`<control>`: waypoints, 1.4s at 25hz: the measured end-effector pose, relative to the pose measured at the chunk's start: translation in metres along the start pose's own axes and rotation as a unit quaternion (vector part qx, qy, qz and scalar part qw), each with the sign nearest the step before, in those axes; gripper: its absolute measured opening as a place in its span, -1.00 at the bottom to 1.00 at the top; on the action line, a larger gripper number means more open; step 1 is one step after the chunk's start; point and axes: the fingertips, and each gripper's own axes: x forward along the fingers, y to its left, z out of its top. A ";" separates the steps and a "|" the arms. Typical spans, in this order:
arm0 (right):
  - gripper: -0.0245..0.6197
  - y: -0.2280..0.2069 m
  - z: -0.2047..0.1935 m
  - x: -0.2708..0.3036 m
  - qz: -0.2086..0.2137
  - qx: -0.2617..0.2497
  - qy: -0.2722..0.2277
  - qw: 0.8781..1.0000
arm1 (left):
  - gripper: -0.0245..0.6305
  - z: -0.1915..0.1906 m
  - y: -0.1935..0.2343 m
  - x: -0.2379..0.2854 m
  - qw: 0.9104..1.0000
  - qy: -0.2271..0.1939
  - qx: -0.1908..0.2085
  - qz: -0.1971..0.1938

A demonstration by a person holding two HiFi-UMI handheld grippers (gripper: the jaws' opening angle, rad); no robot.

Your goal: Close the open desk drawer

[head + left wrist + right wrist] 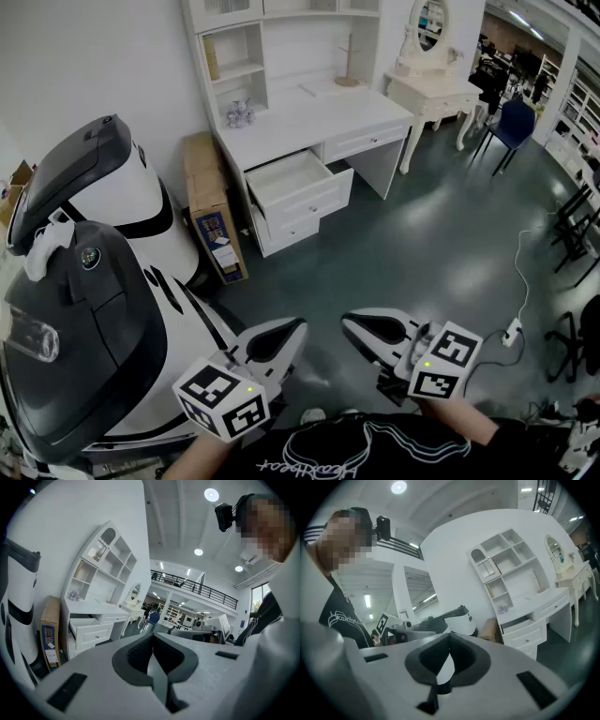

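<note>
The white desk (pixel 309 114) stands against the far wall with its top left drawer (pixel 298 184) pulled out and showing nothing inside. Both grippers hover low in the head view, well short of the desk and over the dark floor. My left gripper (pixel 286 336) is shut with nothing in it, and my right gripper (pixel 361 328) is shut and empty too. In the left gripper view the jaws (pixel 153 641) meet, and the open drawer (pixel 86 626) lies far off at the left. The right gripper view shows its closed jaws (pixel 449 639) with the drawer (pixel 522 622) at the right.
A tall cardboard box (pixel 212 202) leans beside the desk's left end. A large white and black machine (pixel 89 281) fills the left side. A white vanity table with a mirror (pixel 433 86) and a blue chair (pixel 513 125) stand at the right. A cable and power strip (pixel 514 328) lie on the floor.
</note>
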 end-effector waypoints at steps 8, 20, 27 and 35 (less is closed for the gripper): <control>-0.90 0.002 -0.006 0.027 -0.007 0.001 0.000 1.000 | -0.91 0.003 0.024 -0.010 1.000 0.002 -0.001 0.000; -0.90 -0.034 -0.016 0.045 -0.025 0.012 0.004 1.000 | -0.91 -0.002 0.062 0.014 1.000 0.006 -0.008 0.000; -0.90 -0.081 -0.010 0.057 -0.021 0.033 0.003 0.999 | -0.91 0.000 0.084 0.054 1.000 0.021 -0.015 0.004; -0.90 -0.171 0.013 0.088 -0.015 0.057 0.018 0.998 | -0.91 0.020 0.144 0.127 0.998 0.038 -0.039 0.027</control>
